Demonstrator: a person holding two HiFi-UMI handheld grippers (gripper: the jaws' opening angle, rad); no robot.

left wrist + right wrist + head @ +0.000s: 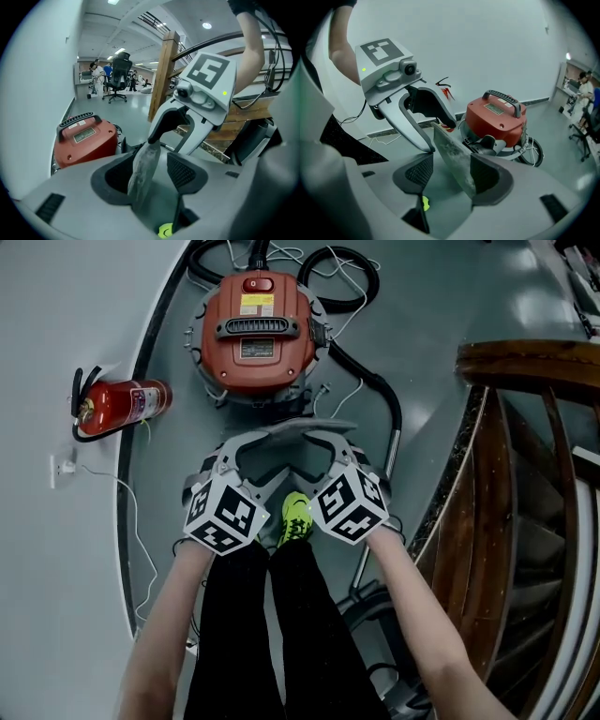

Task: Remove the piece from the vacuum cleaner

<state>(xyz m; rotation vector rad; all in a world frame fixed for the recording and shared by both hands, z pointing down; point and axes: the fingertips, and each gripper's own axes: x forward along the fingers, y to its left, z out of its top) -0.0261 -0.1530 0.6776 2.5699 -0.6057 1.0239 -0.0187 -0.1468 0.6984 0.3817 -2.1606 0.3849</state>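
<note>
The red vacuum cleaner (261,329) (84,140) (497,119) stands on the grey floor ahead of me. A flat, dusty grey piece (309,427) (143,171) (452,152) hangs in the air between my two grippers, clear of the vacuum. My left gripper (274,457) (149,173) has its jaws wide apart, and the piece leans toward its left pad (117,176). My right gripper (314,457) (452,176) is also open, with the piece resting against its right pad (487,176) and a gap on the other side. The two grippers face each other tip to tip.
A red fire extinguisher (122,407) lies on the floor to the left, beside a wall socket (64,468) with a white cable. The black hose (375,381) and metal tube (380,493) run down the right. A wooden stair railing (525,474) stands at far right. My yellow-green shoe (296,517) is below the grippers.
</note>
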